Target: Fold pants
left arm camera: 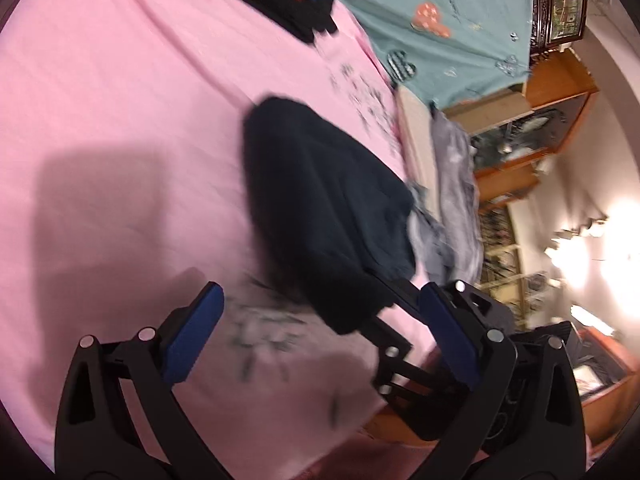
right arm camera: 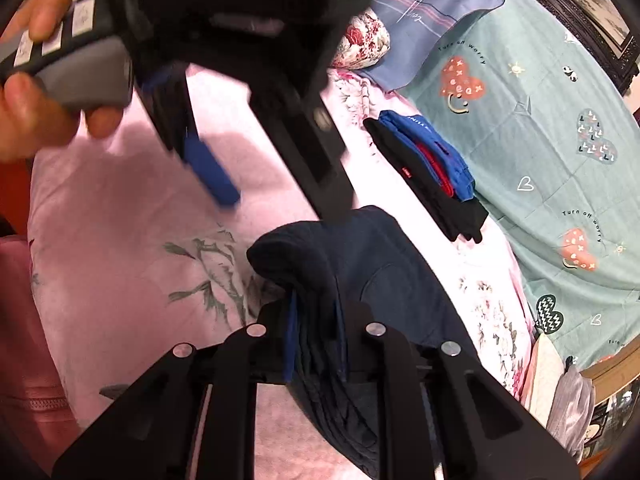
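One pair of dark navy pants (right arm camera: 360,264) lies bunched in several thick, soft layers on the pink floral bed sheet (right arm camera: 120,240), toward the bed's edge beside a teal quilt (right arm camera: 540,120). Right gripper (right arm camera: 316,340) clenched on the pants' folded end, cloth bulging up past its fingers. Left gripper (left arm camera: 320,336) released, blue pads wide apart, nothing between them. Stack of folded clothes (right arm camera: 432,176), black, red, blue, sits near the quilt.

Setting: home bedroom.
Bedding: pink floral sheet (right arm camera: 120,240), teal heart-print quilt (right arm camera: 540,140), frame right.
Furniture: wooden glass-front cabinet (left arm camera: 532,136), right edge.
Clothing: folded stack (right arm camera: 432,176).
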Demonstrator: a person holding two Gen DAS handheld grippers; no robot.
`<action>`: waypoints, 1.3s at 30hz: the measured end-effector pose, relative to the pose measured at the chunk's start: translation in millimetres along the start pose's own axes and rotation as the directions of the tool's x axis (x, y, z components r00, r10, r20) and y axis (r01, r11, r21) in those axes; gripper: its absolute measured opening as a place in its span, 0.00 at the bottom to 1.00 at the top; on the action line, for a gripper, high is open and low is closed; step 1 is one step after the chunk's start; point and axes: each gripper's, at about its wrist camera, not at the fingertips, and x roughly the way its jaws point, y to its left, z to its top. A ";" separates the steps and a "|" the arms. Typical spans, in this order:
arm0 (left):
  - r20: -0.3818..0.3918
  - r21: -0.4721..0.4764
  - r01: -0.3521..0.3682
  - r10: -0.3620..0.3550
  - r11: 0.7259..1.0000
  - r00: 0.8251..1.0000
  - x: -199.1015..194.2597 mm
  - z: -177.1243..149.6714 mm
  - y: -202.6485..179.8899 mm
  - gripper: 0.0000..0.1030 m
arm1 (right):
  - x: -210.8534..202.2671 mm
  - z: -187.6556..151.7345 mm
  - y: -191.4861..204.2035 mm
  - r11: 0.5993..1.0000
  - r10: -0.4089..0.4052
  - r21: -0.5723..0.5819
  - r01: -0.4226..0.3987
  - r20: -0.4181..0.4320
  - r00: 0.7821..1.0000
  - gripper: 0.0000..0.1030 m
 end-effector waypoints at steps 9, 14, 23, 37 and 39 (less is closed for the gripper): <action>-0.098 -0.101 0.158 -0.168 0.982 0.981 53.0 1.4 -5.6 0.83 | -4.6 -7.5 1.0 1.000 0.009 0.011 -0.009 0.023 1.000 0.15; -0.099 -0.094 0.090 -0.099 0.992 0.990 72.5 7.7 -4.2 0.54 | -6.7 -16.7 1.9 1.000 0.016 0.006 -0.016 0.013 1.000 0.16; -0.047 0.069 -0.033 0.036 0.997 0.998 81.0 4.5 -21.8 0.49 | -46.0 -63.9 -112.1 0.887 0.062 0.450 -0.104 0.107 0.992 0.49; -0.045 0.096 -0.054 0.059 0.994 0.997 80.8 6.8 -16.0 0.49 | 48.5 -179.6 -195.8 0.235 0.394 0.961 -0.144 0.041 0.918 0.60; -0.046 0.099 -0.054 0.059 0.994 0.997 80.5 6.8 -15.7 0.50 | 56.0 -180.1 -195.8 0.200 0.428 0.964 -0.174 0.074 0.901 0.61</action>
